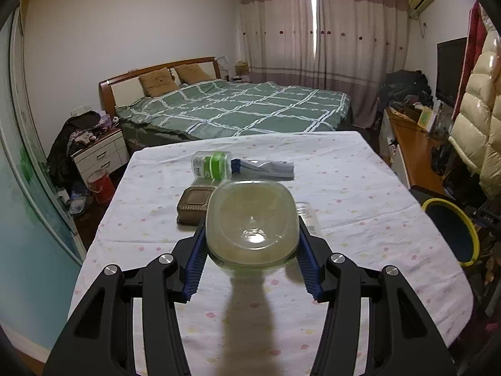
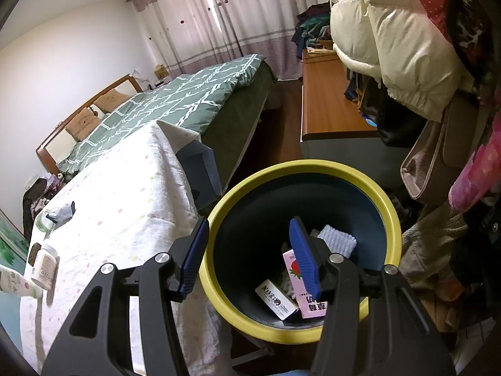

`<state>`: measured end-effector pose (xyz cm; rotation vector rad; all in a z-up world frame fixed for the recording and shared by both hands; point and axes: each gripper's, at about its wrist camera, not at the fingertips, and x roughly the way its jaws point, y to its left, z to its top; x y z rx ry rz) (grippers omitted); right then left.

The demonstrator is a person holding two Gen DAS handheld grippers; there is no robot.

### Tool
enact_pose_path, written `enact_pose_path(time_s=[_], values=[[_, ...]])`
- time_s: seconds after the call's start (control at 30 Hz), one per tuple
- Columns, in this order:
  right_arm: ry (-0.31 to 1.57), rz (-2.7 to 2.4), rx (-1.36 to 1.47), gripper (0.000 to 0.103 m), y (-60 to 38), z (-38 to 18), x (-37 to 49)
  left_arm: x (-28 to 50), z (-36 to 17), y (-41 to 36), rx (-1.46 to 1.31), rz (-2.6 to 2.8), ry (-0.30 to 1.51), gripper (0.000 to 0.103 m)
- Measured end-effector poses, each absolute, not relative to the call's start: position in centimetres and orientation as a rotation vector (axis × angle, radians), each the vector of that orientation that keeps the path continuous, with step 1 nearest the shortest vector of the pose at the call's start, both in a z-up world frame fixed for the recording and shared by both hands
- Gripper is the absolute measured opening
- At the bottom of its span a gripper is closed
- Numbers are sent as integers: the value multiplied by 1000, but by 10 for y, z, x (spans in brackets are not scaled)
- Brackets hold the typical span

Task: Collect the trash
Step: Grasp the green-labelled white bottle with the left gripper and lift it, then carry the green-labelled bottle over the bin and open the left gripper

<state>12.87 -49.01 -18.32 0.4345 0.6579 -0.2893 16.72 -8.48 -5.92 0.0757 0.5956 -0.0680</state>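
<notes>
Left gripper (image 1: 252,244) has its blue pads clamped on both sides of a clear square-bottomed bottle (image 1: 252,224), base toward the camera, lifted clear of the table (image 1: 360,188) with its shadow on the cloth below. Grip looks centred, no visible slip.

Right gripper (image 2: 250,253) sits partly open with nothing between the fingers, hanging over the yellow-rimmed bin (image 2: 300,169) just beside the table's edge. Bin already holds a pink carton (image 2: 308,305), a small white box (image 2: 277,302) and a white brush (image 2: 336,239).

Still on the cloth: a green-capped jar (image 1: 209,164) lying on its side, a blue-capped tube (image 1: 266,169) touching it, a brown lidded box (image 1: 194,205), and a white bottle (image 1: 308,217) partly hidden behind the held one.

Step in hand, I'd say: carry phase for the clear bottle. Next move calls for swinging it right, over the rim, then releasing. Watch clearance with the idle right gripper parked above the opening.
</notes>
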Motion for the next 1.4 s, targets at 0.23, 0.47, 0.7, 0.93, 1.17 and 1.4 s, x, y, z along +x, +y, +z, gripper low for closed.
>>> enact_pose_path(time_s=[0.23,0.47,0.7,0.93,1.17,1.4], values=[[658,-284,451,51,-493,-187,127,161,-47,-100,99,-126,595,52],[653,-286,472,51,-500,-189,120,158,-43,-118,96,-193,616,52],[628,-299,484,51,-509,-185,106,150,-27,-156,111,-315,601,52],[612,-335,472,51,-526,-179,84,160,-12,-221,145,-495,578,52],[599,-397,472,51,-550,-179,54,180,-14,-311,173,-706,600,52],[604,-430,491,51,-571,-184,34,205,-45,-405,192,-812,667,52]])
